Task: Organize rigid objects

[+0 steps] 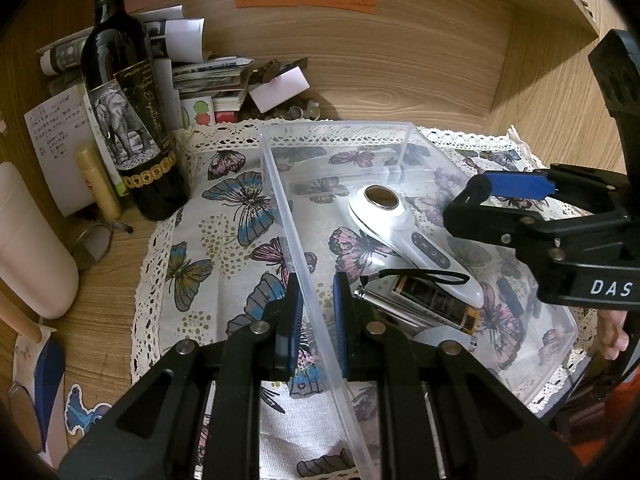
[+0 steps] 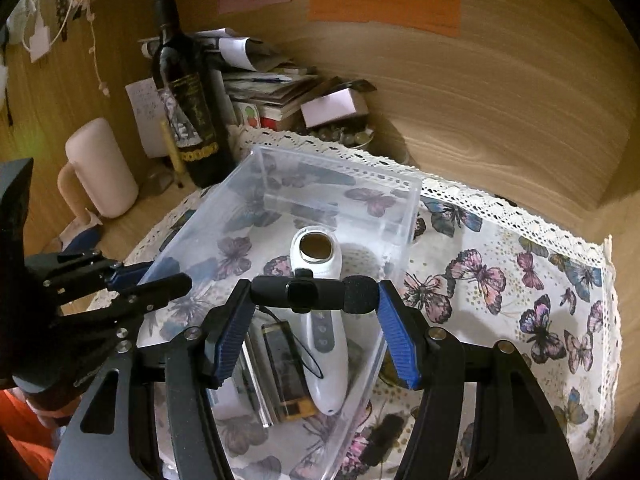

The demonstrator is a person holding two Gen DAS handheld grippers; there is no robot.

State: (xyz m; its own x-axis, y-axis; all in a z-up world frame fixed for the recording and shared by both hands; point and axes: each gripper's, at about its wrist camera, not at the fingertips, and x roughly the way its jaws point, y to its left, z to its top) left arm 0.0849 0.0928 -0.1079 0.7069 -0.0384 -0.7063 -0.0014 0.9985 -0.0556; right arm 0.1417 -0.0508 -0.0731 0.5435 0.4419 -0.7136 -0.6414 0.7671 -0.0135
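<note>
A clear plastic box [image 1: 336, 126] [image 2: 340, 160] stands on a butterfly cloth. In it lie a white handheld device with a round metal head [image 1: 400, 224] [image 2: 320, 344] and a black and gold flat gadget with a strap [image 1: 432, 300] [image 2: 288, 368]. My left gripper [image 1: 316, 312] [image 2: 160, 276] is shut on the box's left wall, one pad on each side. My right gripper [image 2: 314, 294] [image 1: 500, 196] hovers over the box's near end. It is shut on a black stick-shaped device with a foam tip [image 2: 308, 292] [image 1: 480, 188], held crosswise.
A dark wine bottle [image 1: 128, 120] [image 2: 188, 96] and a pale pink jug [image 1: 28, 248] [image 2: 100, 168] stand left of the cloth [image 1: 224, 220]. Stacked papers and small boxes [image 1: 208, 76] fill the back corner. Wooden walls close in behind and to the right.
</note>
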